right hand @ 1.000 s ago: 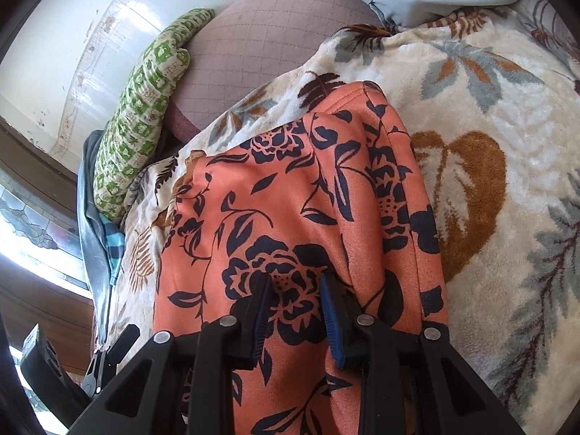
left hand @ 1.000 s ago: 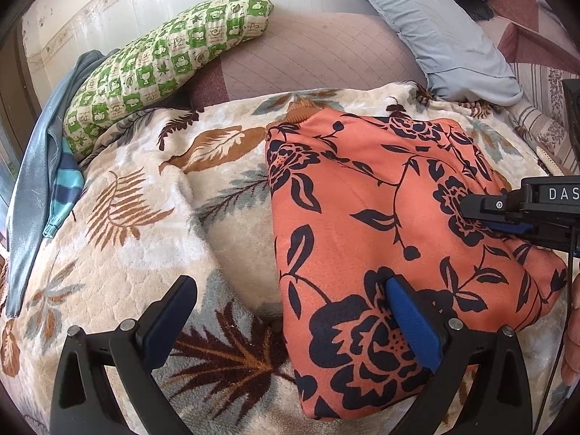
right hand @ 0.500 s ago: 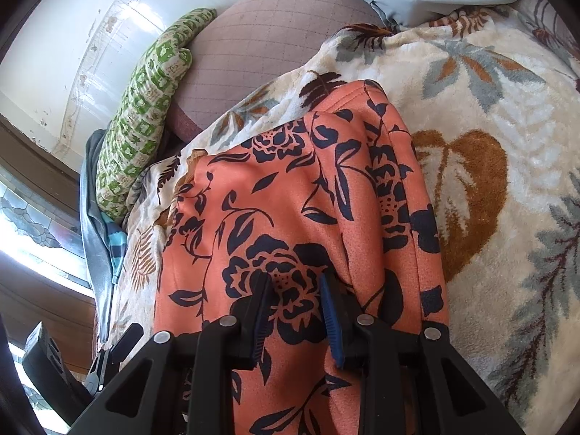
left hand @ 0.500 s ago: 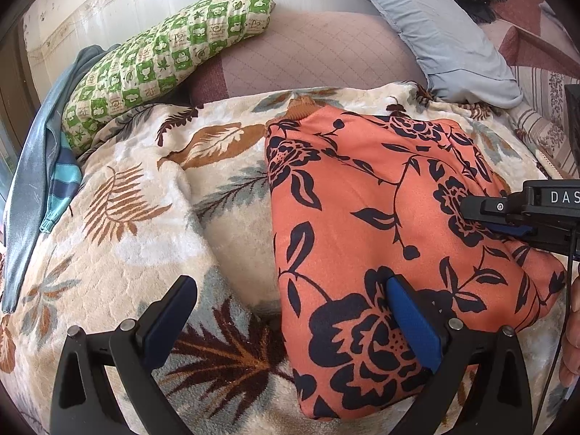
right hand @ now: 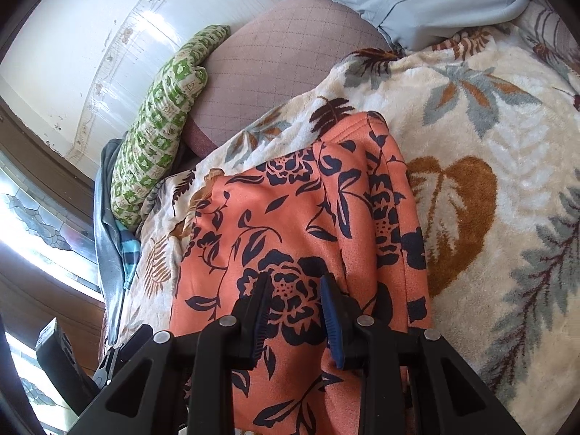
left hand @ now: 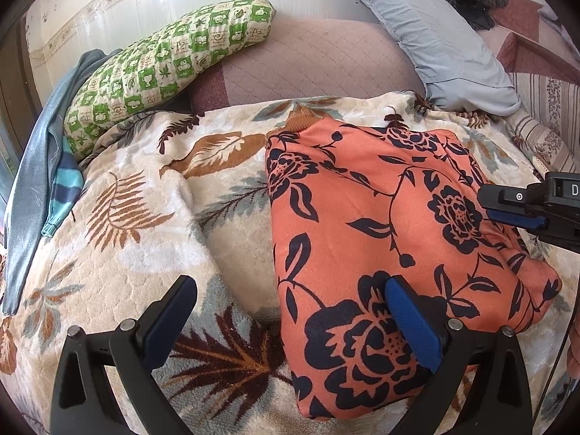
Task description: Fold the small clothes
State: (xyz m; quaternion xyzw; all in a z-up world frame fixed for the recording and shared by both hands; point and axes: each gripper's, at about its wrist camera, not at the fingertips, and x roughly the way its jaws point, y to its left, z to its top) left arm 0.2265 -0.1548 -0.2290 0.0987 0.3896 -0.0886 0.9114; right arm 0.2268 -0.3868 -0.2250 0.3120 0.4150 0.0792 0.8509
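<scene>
An orange garment with dark navy flowers (left hand: 380,224) lies folded into a rough rectangle on a cream leaf-print blanket (left hand: 137,217). My left gripper (left hand: 290,311) is wide open over the garment's near left edge; its right finger (left hand: 409,311) rests on the cloth, its left finger hangs over the blanket. My right gripper (right hand: 295,301) hovers low over the garment (right hand: 290,224) near its right side, jaws a small gap apart with nothing between them. It also shows in the left wrist view (left hand: 514,210).
A green patterned pillow (left hand: 163,61) and a brown quilted cushion (left hand: 308,65) lie at the back. A grey-blue pillow (left hand: 435,32) is at back right. Blue and striped clothes (left hand: 47,166) hang at the bed's left edge.
Almost nothing differs. Both grippers hold their places over the garment, and the cloth has not moved.
</scene>
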